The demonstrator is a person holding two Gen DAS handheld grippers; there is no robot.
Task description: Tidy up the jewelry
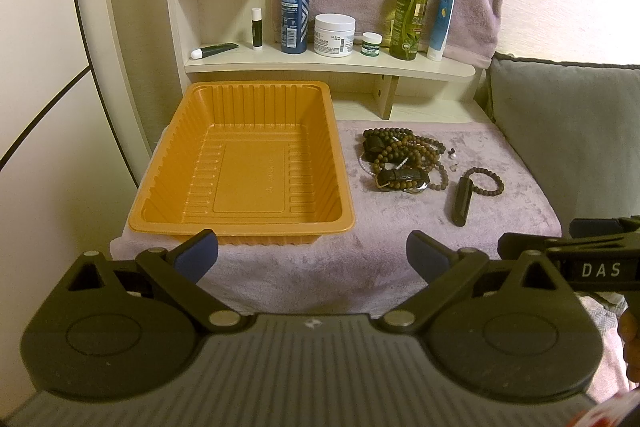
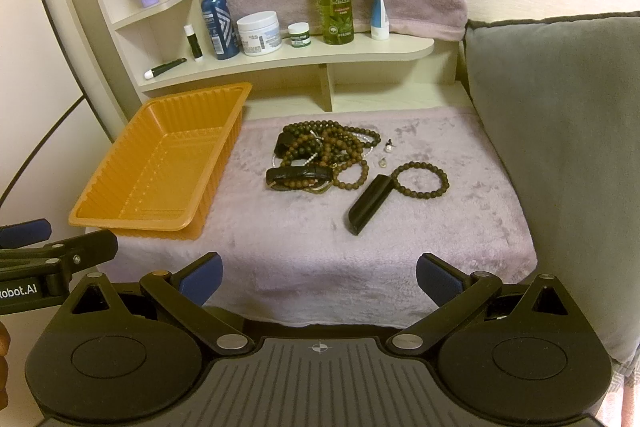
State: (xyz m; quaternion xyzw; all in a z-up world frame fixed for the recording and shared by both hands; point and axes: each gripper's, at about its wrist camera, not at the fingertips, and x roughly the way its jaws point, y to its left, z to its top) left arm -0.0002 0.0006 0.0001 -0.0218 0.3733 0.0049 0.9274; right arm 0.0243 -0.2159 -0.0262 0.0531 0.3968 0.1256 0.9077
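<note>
we see the lilac fleece cover [image 2: 320, 259] filling the middle of both views, and on it, at left, the orange ribbed tray [image 1: 240, 227], bare inside. right of the tray, well apart from its wall, lies the tangle of bead bracelets [image 2: 320, 155] with a black strap across its near side; lower right of that sits a single bead bracelet [image 2: 420, 179] touching a black bar-shaped piece [image 2: 368, 203], and two tiny earrings [image 2: 386, 153] rest just beside the heap.

our worry is the heap: strands look interlocked, so a pinch on one loop may drag others and spill them off the cover, or short of the tray. the earrings look small enough to sink into the pile and slip the pads.

our left gripper [image 1: 312, 255] hangs low at the bottom of its frame, in front of the tray's near rim, jaws spread wide, holding nothing. our right gripper [image 2: 320, 279] hovers at the cover's near edge, facing the jewelry, also wide apart and bare.
</note>
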